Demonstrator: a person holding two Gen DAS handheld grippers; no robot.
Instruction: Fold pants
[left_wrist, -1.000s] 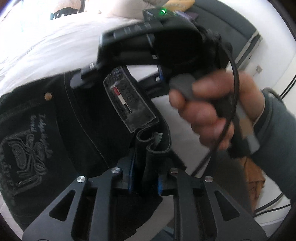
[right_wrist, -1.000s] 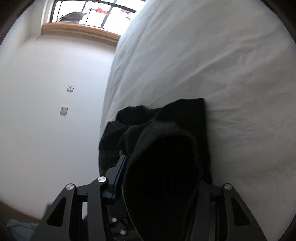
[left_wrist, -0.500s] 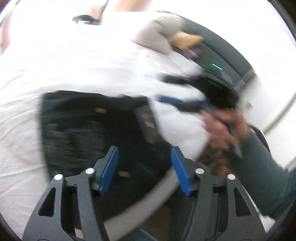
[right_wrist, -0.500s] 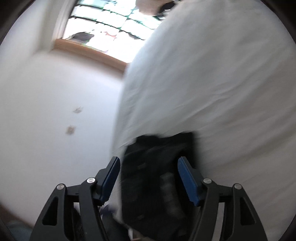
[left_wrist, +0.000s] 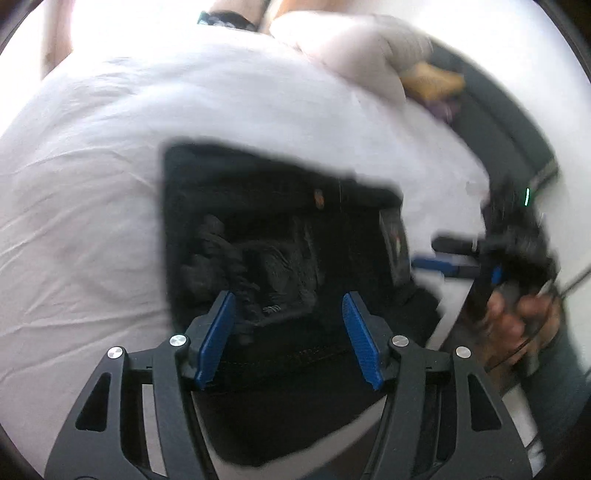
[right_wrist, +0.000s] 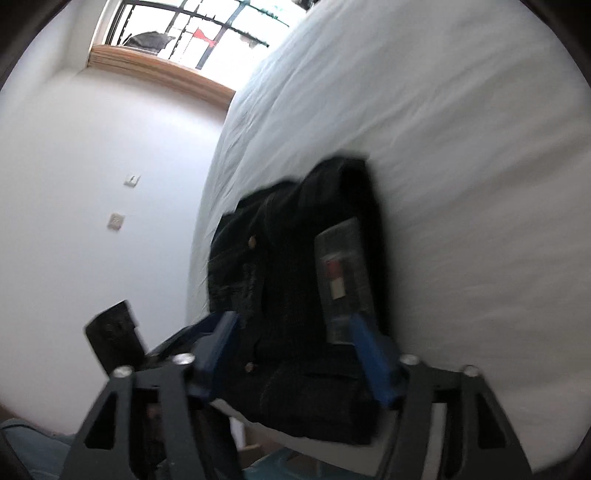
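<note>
Pants (left_wrist: 280, 229) lie folded on the bed (left_wrist: 92, 184); left tool (left_wrist: 288, 339) and right tool (right_wrist: 295, 354) gape empty, jaws just widened.

Two black grippers, left gripper (left_wrist: 288, 336) and right gripper (right_wrist: 295, 354), with open triangular cut-outs, round silver screws and blue ribbed pads (left_wrist: 216, 334). Green light and thin black cable on the right one; grey-blue sleeve (left_wrist: 565, 391) at the wrist.

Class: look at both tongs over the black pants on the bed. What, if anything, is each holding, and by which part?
Nothing. Left tongs and right tongs stand open above the folded pants.
</note>
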